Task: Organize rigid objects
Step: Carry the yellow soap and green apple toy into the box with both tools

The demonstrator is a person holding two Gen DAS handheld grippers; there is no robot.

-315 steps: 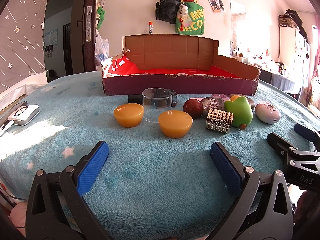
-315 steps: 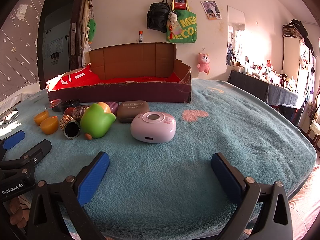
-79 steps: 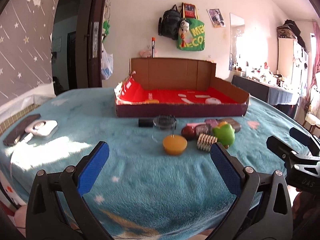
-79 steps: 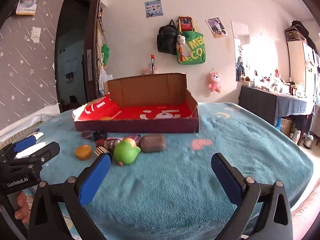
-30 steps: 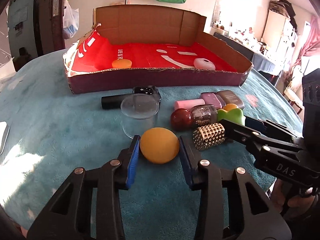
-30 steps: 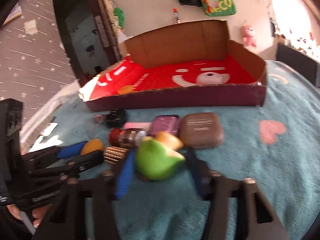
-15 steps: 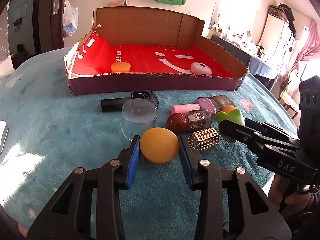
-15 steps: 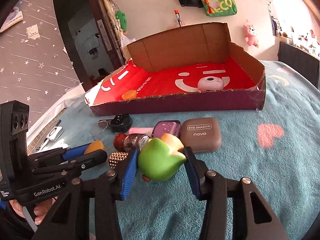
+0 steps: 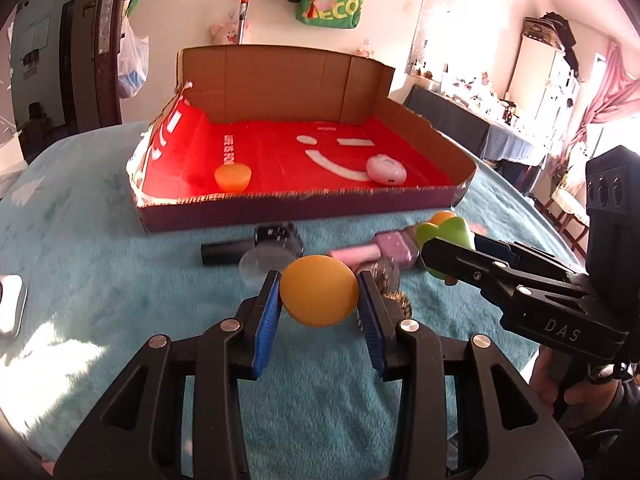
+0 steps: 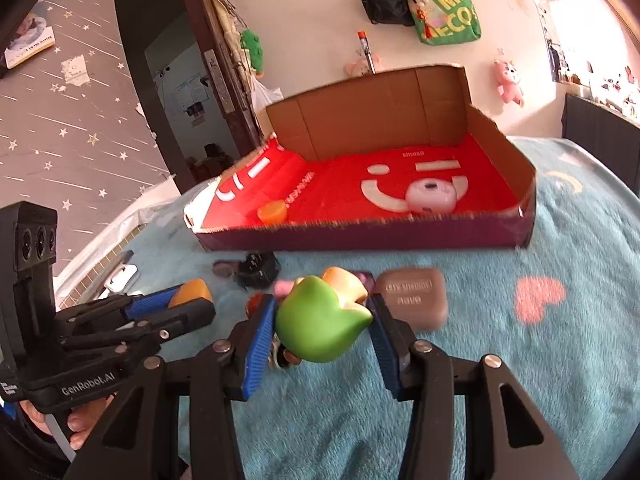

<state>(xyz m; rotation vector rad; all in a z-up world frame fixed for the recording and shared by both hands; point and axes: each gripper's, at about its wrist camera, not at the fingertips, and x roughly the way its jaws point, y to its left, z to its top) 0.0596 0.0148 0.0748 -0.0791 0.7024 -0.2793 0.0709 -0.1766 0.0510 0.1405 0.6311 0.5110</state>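
Observation:
My left gripper (image 9: pixel 319 296) is shut on an orange dome-shaped piece (image 9: pixel 319 290), lifted off the teal blanket (image 9: pixel 100 280). My right gripper (image 10: pixel 322 322) is shut on a green toy with an orange part (image 10: pixel 322 322), also raised; the same toy (image 9: pixel 448 230) shows in the left wrist view. Behind stands a cardboard box with a red floor (image 9: pixel 280 152). Inside it lie another orange dome (image 9: pixel 232 176) and a pink round device (image 9: pixel 386 169). In the right wrist view the left gripper (image 10: pixel 176 304) sits at the lower left.
On the blanket before the box lie a black tube (image 9: pixel 224 253), a small black object (image 9: pixel 276 236), a clear cup (image 9: pixel 260 266), pink and purple cases (image 9: pixel 380 250), a studded cylinder (image 9: pixel 394 304) and a brown eye-shadow case (image 10: pixel 412 296). A white device (image 9: pixel 10 304) lies far left.
Both grippers have risen with their loads: the orange dome and the green toy have left the blanket. The box now looks closer and is seen more from above.

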